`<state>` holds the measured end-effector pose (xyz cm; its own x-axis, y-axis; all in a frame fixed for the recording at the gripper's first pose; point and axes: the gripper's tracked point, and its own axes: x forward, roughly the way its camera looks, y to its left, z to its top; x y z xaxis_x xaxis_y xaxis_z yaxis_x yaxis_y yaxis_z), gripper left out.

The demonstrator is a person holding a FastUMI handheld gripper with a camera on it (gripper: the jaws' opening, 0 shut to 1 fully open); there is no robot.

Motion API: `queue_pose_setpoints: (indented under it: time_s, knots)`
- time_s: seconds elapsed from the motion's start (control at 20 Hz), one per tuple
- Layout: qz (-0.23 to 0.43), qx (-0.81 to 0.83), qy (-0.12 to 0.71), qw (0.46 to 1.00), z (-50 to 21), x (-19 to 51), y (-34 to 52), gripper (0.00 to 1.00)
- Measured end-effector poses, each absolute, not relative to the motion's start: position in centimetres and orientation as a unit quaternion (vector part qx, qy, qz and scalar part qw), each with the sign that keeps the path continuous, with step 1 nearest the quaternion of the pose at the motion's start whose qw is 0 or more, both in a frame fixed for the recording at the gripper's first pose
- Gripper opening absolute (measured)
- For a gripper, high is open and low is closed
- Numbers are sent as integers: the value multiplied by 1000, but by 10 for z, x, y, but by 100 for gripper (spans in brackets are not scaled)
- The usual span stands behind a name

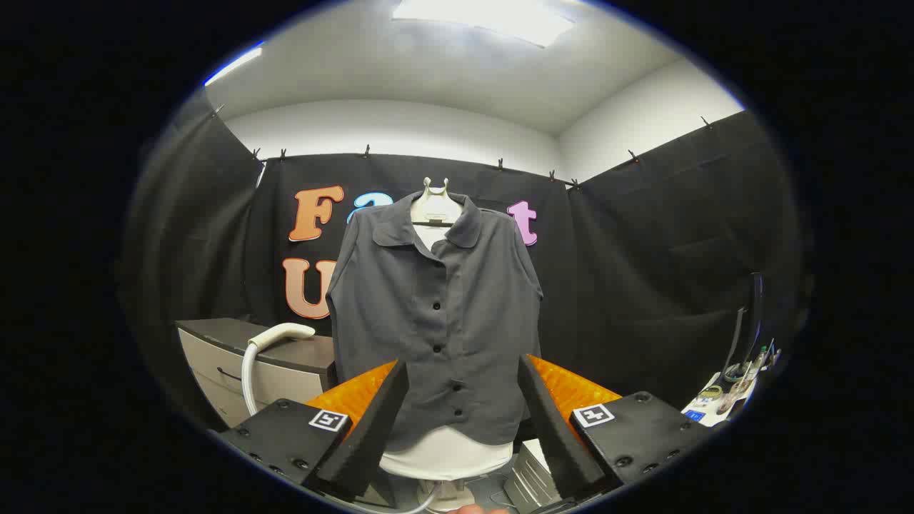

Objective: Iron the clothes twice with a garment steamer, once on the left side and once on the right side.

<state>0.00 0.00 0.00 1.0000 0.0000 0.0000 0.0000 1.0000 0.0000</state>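
Steamer head [282,333], pale and curved on its white hose [248,375], lay on top of a low cabinet [235,357] off to the left of the fingers and some way beyond them, untouched, so neither pass over the garment looked to have begun. Nearest of all, the gripper [461,421] was spread wide with nothing between its fingers, both of them apart from any object and framing the lower hem of the shirt [435,321]. Ahead of them the dark grey buttoned shirt hung on a white dress form [446,453], collar open at the neck, in front of the black cloth wall. On the far right a small table [703,412] carried some clutter too small to make out. The likely trouble from here lay in the reach: the steamer head sat out to the side, and its hose looped down beside the cabinet, so a grasp taken too near the rounded tip could slip, and a tug against the hose might drag the head off the cabinet top. Swinging it across afterwards, the hose could catch the form or pull the light fabric askew, leaving one side of the shirt poorly covered.
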Motion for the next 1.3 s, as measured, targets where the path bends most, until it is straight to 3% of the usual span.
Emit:
queue_pose_setpoints:
  time_s: [1.3]
  knots:
    - [-23, 31, 20, 999, -4, 24, 9, 98]
